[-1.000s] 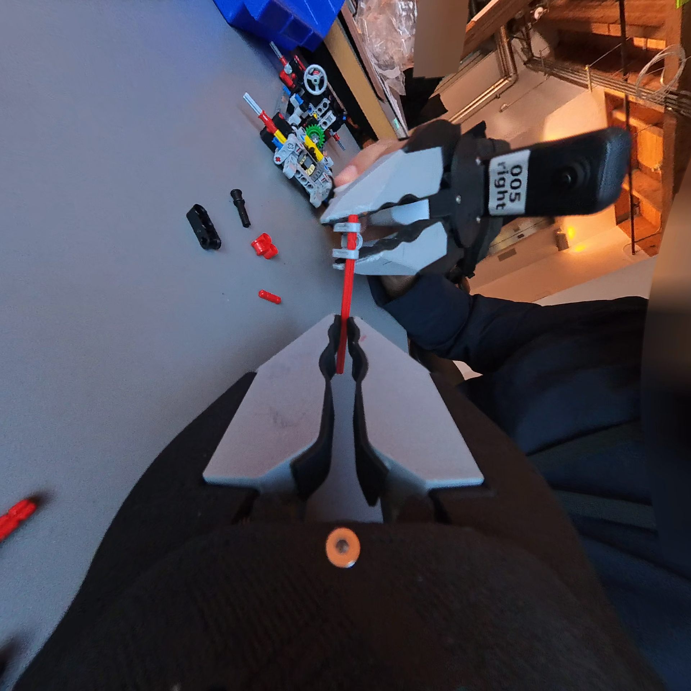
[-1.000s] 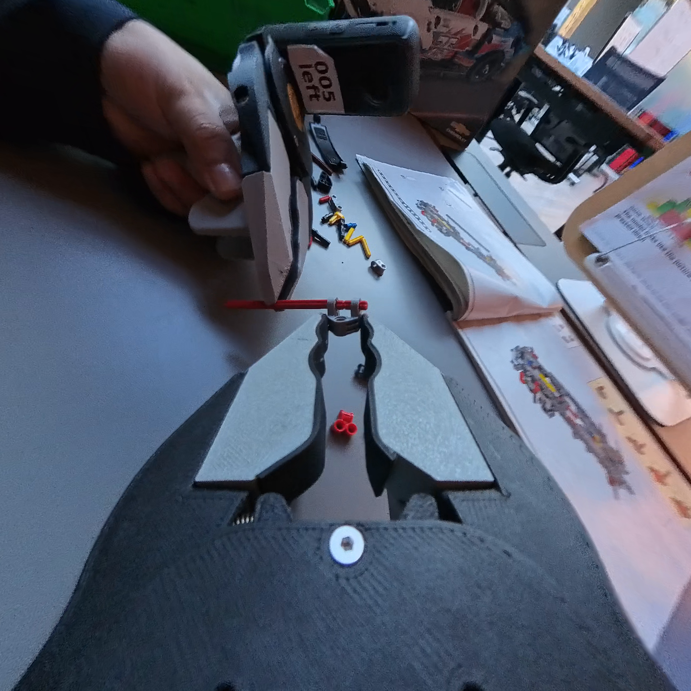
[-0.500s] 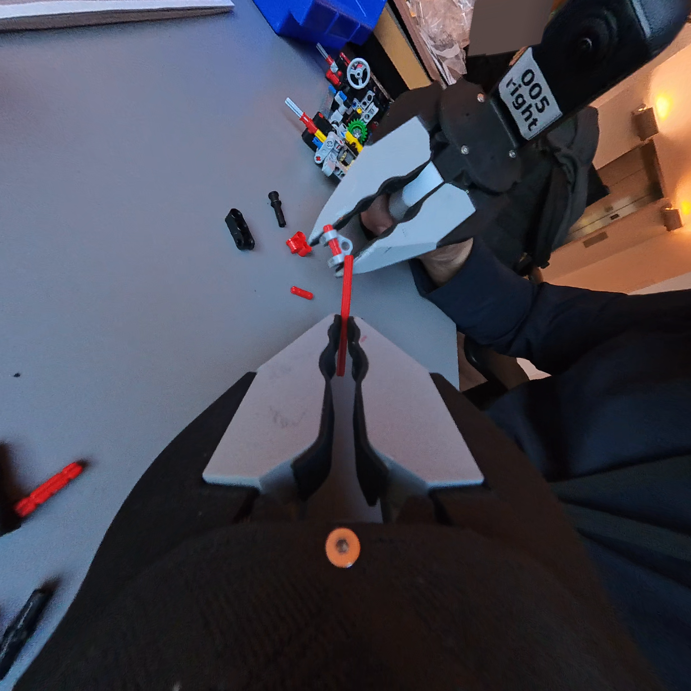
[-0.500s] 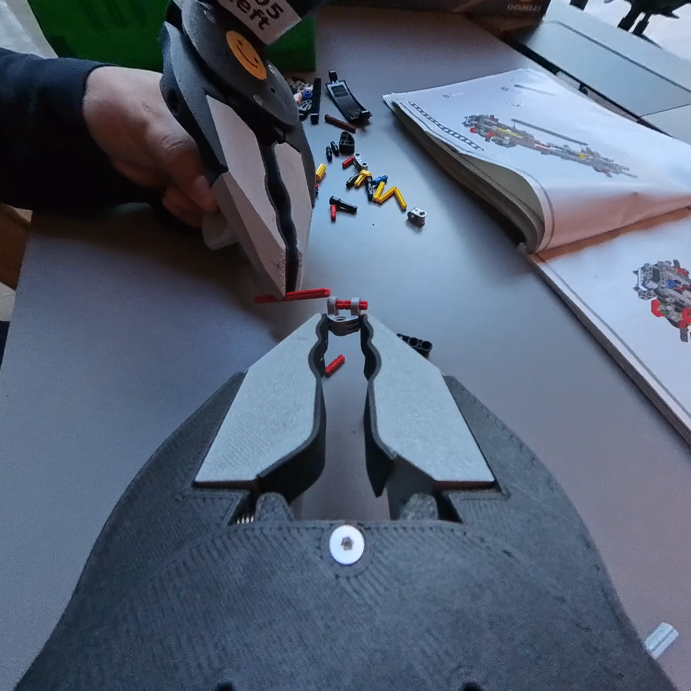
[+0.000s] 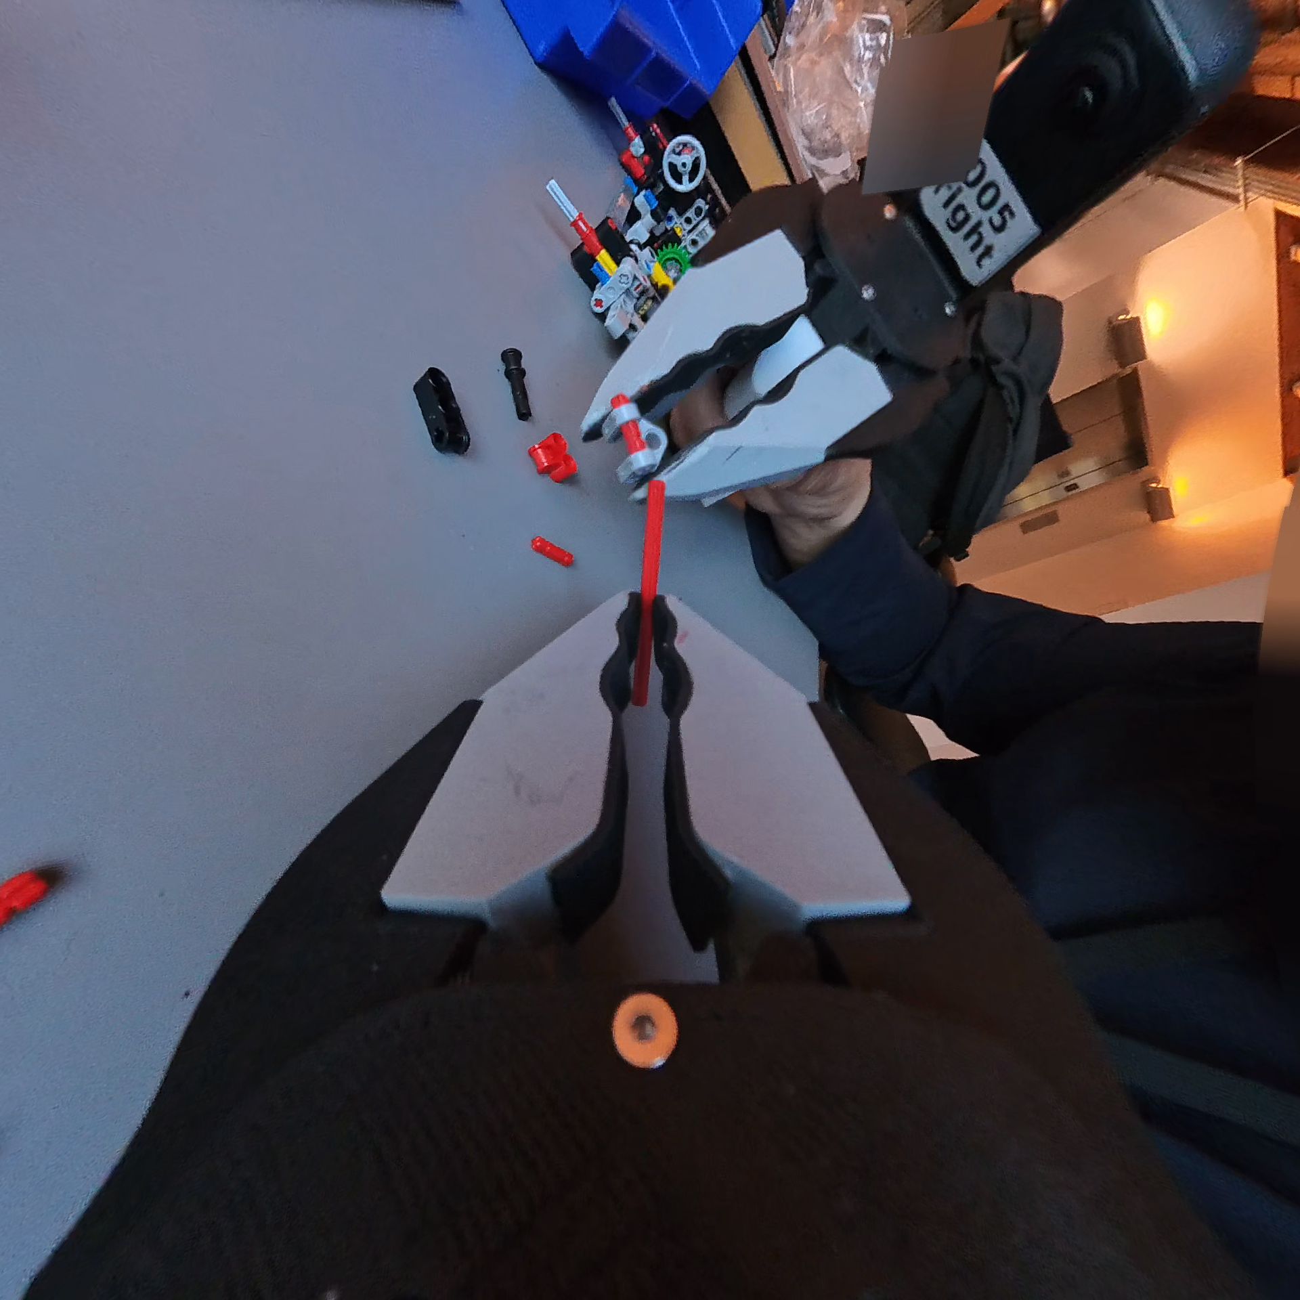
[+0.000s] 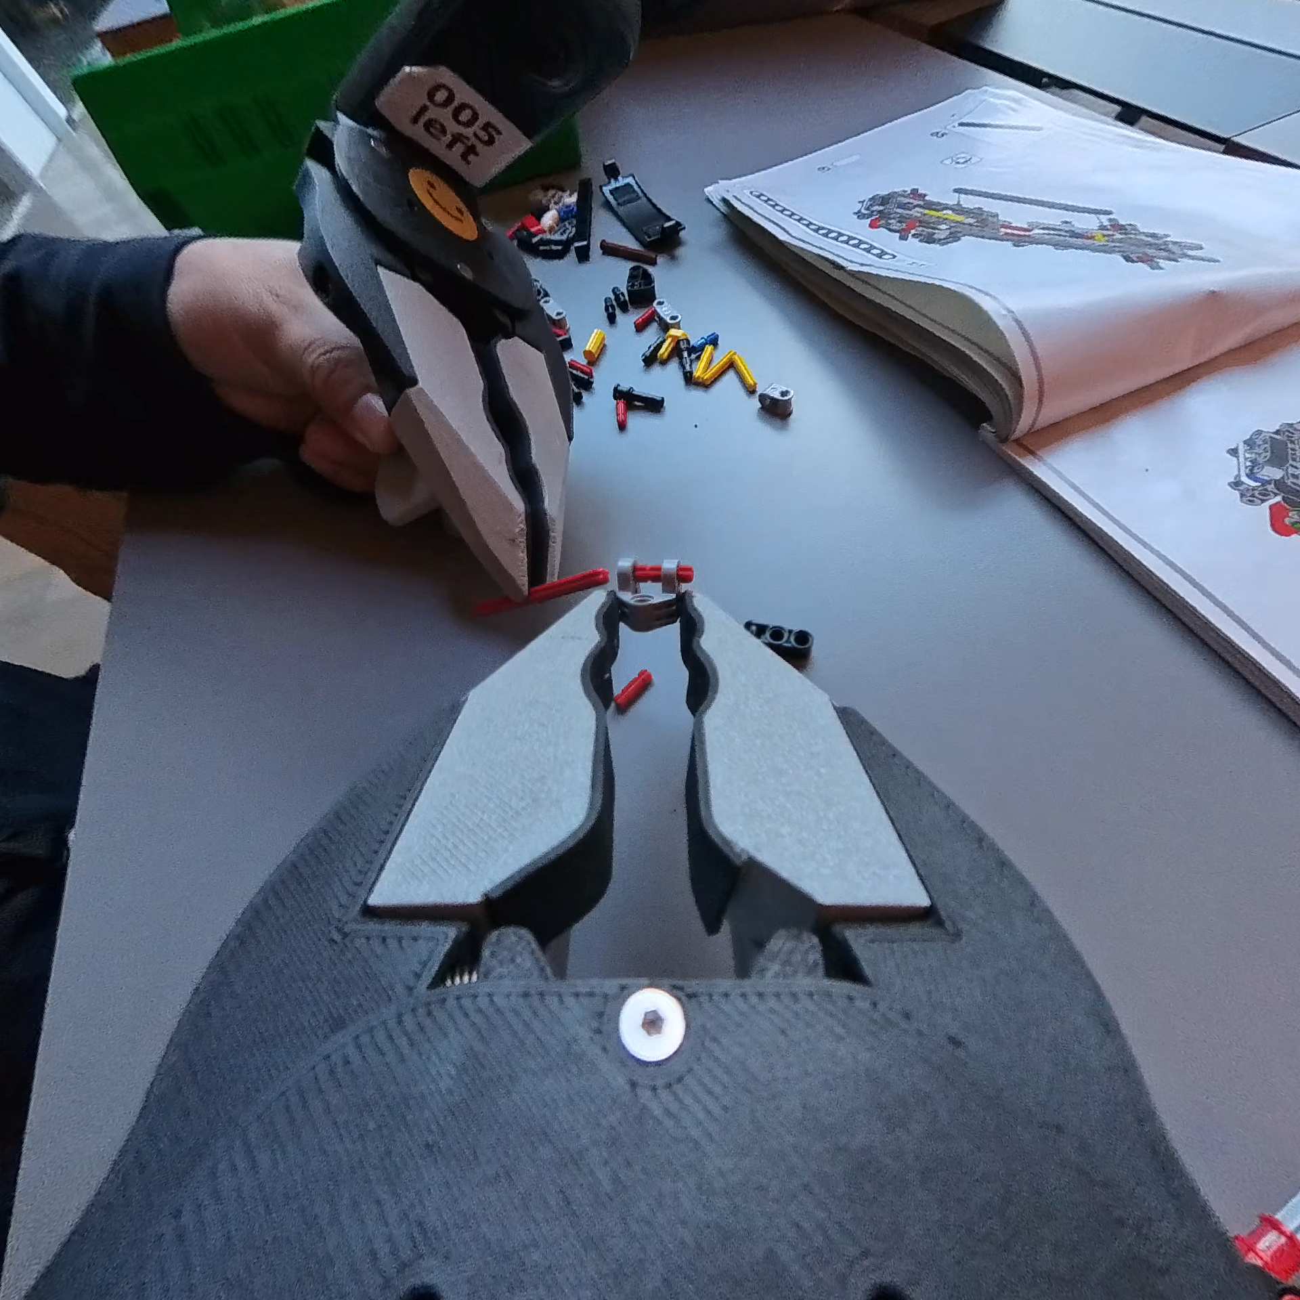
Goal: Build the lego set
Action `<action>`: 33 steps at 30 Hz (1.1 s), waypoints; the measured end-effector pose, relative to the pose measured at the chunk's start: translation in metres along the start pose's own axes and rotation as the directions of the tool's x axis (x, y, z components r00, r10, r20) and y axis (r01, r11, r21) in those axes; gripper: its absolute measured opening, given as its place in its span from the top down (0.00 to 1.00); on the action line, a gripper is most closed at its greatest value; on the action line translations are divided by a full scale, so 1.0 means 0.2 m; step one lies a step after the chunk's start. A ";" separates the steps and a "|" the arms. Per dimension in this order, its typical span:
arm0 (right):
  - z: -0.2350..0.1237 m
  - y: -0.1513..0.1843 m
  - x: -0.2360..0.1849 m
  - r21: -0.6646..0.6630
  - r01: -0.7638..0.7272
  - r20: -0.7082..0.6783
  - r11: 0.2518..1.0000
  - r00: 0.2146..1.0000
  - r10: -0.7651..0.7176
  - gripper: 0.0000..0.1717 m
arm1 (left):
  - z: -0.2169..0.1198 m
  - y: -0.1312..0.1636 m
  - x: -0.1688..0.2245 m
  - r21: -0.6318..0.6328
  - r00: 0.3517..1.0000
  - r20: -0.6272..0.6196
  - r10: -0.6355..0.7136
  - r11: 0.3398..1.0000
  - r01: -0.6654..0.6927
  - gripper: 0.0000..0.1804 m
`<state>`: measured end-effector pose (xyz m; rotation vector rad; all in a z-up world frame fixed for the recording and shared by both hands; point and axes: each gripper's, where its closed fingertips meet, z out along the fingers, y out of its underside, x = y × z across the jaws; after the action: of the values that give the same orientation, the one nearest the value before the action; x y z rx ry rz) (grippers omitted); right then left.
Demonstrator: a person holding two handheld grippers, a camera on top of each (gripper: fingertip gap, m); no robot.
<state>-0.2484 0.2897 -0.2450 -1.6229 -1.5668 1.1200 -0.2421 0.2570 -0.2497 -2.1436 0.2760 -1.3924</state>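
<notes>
The left tongs [image 5: 644,612] are closed on one long red axle [image 5: 651,556]; both black pads press its sides, and the axle projects forward past the tips. The right tongs [image 6: 648,606] stand partly open and clamp one grey forked connector [image 6: 646,610] between the pads. One short red pin [image 6: 655,571] crosses the connector's two lugs. The free end of the long red axle sits just beside the left lug, close to in line with that pin; contact cannot be confirmed.

On the tabletop [image 6: 879,534] near the tips: one short red pin [image 6: 633,689] below the right tongs' gap, one black three-hole connector [image 6: 779,636] just right of them, one red bush piece [image 5: 553,457] and one black pin [image 5: 517,383].

Farther off, the right wrist view alone shows a scatter of small yellow, black, red and blue parts [image 6: 675,352], too many and too small to count, one open instruction booklet [image 6: 1055,232] and one green bin [image 6: 232,134]. The left wrist view alone shows one partly built model [image 5: 644,253] with a white steering wheel and a green gear, one blue bin [image 5: 647,42], and the near tabletop edge beside the person's dark sleeve [image 5: 914,633].

Open tabletop lies between the tongs and the booklet, and to the left of the left tongs.
</notes>
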 end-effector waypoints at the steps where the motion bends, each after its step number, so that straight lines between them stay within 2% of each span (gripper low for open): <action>1: 0.00 0.01 0.00 -0.008 0.012 -0.004 1.000 1.000 -0.012 0.92 | 0.00 0.00 0.00 0.007 1.000 -0.008 -0.009 1.000 0.009 1.00; 11: -0.01 -0.01 0.00 0.011 0.017 -0.009 1.000 1.000 -0.017 0.92 | 0.00 0.00 0.02 0.026 0.996 -0.057 -0.066 0.997 0.067 0.99; 20: -0.01 -0.02 0.00 0.024 0.029 -0.019 0.999 0.999 -0.029 0.92 | -0.02 -0.03 0.04 0.057 0.974 -0.149 -0.171 0.982 0.181 0.99; 33: -0.04 -0.09 -0.05 0.093 0.153 -0.039 0.984 0.988 -0.150 0.92 | -0.02 -0.03 0.11 0.035 0.916 -0.292 -0.274 0.954 0.297 0.99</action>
<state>-0.2489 0.2835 -0.2249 -1.4270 -1.5632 1.0661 -0.2377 0.2502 -0.2285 -1.9731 0.0108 -1.8517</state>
